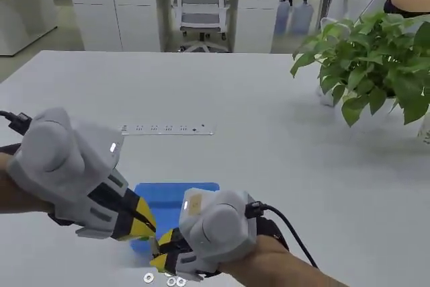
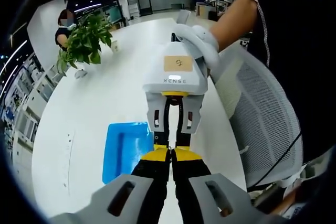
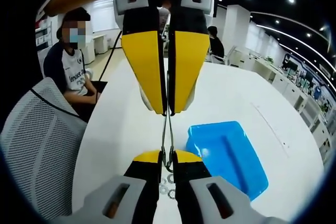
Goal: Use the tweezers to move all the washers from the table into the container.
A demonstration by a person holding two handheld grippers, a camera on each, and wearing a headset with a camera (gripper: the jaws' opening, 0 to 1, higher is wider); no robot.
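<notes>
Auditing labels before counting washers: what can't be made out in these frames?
- washer count: the head view's bottom edge cuts the washers; in the right gripper view the right gripper partly hides them.
- tweezers ends: buried in the jaws of right gripper and left gripper.
- container near side: head view, grippers cover it.

container (image 1: 161, 196) blue | table (image 1: 269, 132) white | washers (image 1: 171, 281) silver | tweezers (image 3: 166, 135) silver | plant (image 1: 376, 58) green | right gripper (image 3: 167, 158) tongs yellow-black
</notes>
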